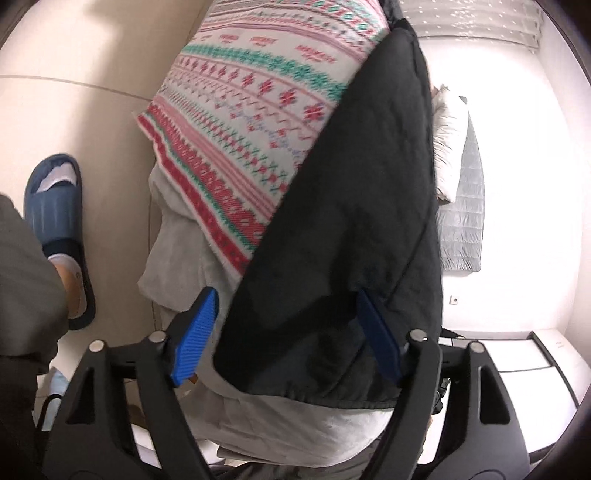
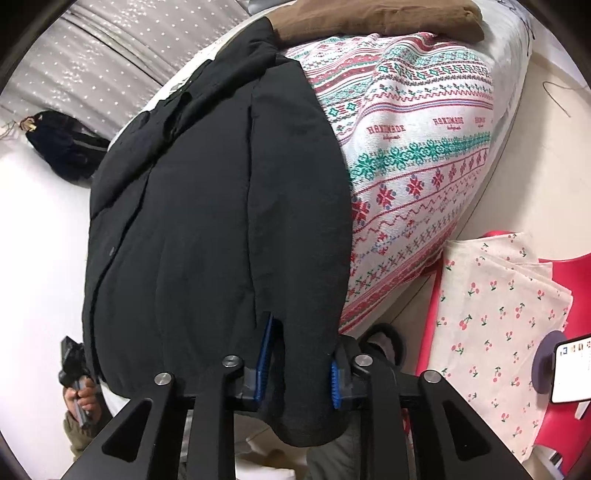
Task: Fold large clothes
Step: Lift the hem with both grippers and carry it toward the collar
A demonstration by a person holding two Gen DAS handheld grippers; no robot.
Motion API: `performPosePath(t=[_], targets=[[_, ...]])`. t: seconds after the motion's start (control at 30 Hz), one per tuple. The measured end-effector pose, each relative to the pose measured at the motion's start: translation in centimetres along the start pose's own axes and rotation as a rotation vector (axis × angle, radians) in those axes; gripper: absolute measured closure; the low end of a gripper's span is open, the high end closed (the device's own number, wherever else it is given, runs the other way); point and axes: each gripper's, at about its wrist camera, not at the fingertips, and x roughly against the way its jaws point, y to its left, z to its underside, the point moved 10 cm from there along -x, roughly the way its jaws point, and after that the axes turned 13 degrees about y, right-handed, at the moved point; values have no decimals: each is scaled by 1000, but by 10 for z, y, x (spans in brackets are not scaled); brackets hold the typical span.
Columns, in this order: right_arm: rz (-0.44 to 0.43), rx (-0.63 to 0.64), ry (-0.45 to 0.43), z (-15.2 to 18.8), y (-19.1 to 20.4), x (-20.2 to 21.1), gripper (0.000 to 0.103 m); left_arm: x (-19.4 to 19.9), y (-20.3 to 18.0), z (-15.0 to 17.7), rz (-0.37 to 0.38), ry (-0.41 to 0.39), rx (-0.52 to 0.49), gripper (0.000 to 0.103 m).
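Observation:
A large black jacket (image 1: 351, 206) lies along the bed over a patterned red, green and white blanket (image 1: 236, 122). My left gripper (image 1: 286, 332) is open, its blue pads (image 1: 195, 332) spread wide around the jacket's near hem. In the right wrist view the same black jacket (image 2: 207, 221) fills the middle, and my right gripper (image 2: 301, 365) has its blue pads (image 2: 265, 358) pressed into a fold of the jacket's cuff or hem, shut on it. The patterned blanket (image 2: 417, 173) lies to the right.
A brown folded garment (image 2: 376, 18) lies at the bed's far end. A cherry-print cloth (image 2: 495, 317) covers a red stool, with a phone (image 2: 572, 369) beside it. A grey and white padded coat (image 1: 458, 206) hangs on the wall. My slippered foot (image 1: 59, 229) stands on the floor at left.

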Motion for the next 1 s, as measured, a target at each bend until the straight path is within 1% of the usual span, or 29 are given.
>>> performPosePath(t=[0.07,0.1,0.13,0.2,0.23,0.27,0.3,0.33,0.37,0.4,0.5,0.57,0.6,0.7,0.73,0.83,0.9,1.0], targets=[[2,-5,5,1,-1,-1,64,-4,8,2,22,-6,43,24],[9,-8,16,4,-3,-3,64,-6,10,4,57,-4,74,24],[10,-12,26,6,-4,-5,64,-8,10,5,113,1,104,24],[3,-8,42,10,-5,-8,62,-10,4,5,151,1,99,24],[-6,3,52,13,-4,-11,62,-11,-1,6,144,-4,72,24],[-10,12,62,14,-3,-13,62,-11,-5,6,130,-13,46,33],[-4,16,75,15,-3,-17,69,-12,-8,7,119,-16,22,52],[1,18,77,16,-3,-18,73,-12,-14,9,120,-7,-7,64],[3,26,68,15,-1,-16,88,-10,-18,9,110,-6,-30,90],[-9,38,46,15,3,-12,91,-5,-22,9,87,-23,-58,94],[-21,64,-37,14,14,7,95,11,-33,11,53,-71,-100,97],[-41,74,-113,11,20,23,95,31,-46,10,62,-137,-136,98],[-66,78,-166,10,24,36,96,46,-57,11,72,-187,-168,98],[-159,74,-327,11,38,76,96,77,-87,15,90,-272,-241,98],[-178,66,-353,11,42,82,96,89,-103,18,96,-298,-278,98],[-214,46,-401,12,52,92,97,110,-137,23,83,-337,-350,98],[-221,35,-431,11,58,99,97,117,-149,24,67,-358,-370,98],[-283,14,-511,19,62,118,97,126,-153,25,47,-390,-372,99]])
